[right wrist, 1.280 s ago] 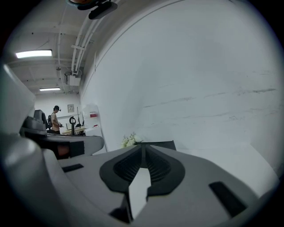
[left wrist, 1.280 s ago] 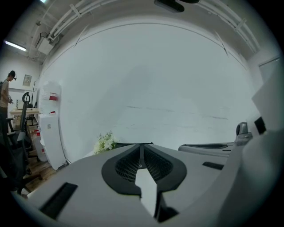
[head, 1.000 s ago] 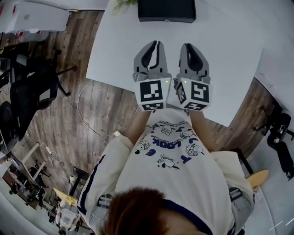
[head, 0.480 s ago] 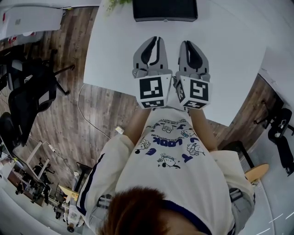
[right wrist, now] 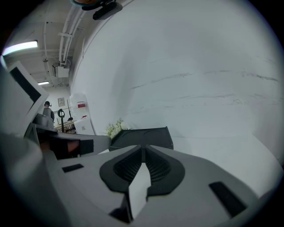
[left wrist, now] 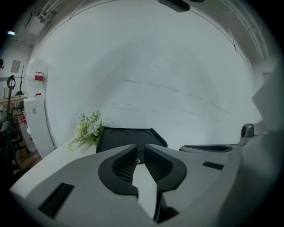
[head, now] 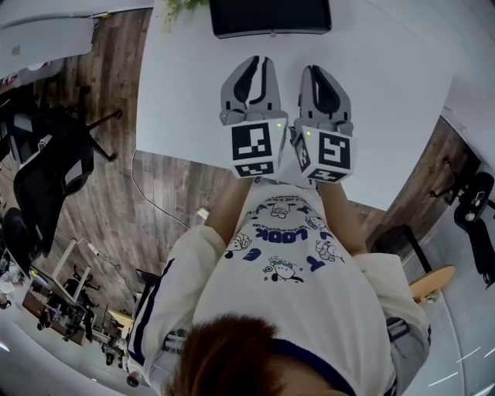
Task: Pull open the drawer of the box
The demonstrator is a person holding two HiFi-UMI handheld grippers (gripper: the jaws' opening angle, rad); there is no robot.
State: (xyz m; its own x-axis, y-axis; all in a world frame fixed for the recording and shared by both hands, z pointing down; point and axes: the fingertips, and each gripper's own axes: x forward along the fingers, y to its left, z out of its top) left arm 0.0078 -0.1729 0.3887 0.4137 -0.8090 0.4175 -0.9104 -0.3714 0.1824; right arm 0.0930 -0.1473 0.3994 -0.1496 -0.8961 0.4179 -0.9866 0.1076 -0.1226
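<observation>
A dark wood-plank floor (head: 100, 201) fills the left of the head view, and a wide white desk (head: 402, 93) with a bare, matte top spreads across the upper middle and right. Behind the desk, the tool views show a plain pale wall (left wrist: 155, 66) with faint streaks. A black office chair (head: 54, 162) stands on the floor to the left, well apart from the desk. The person, in a white printed shirt (head: 278, 263), stands at the desk's near edge. The black box (head: 271, 17) sits at the desk's far edge, straight ahead of both tools and well apart from them; its drawer cannot be told from its front. A small plant (head: 179, 6) with white flowers stands just beside the box's left end. The left tool (head: 259, 60) and right tool (head: 309, 71) hover side by side over the desk, close together, each with its jaws pressed together on nothing, pointing toward the box.
</observation>
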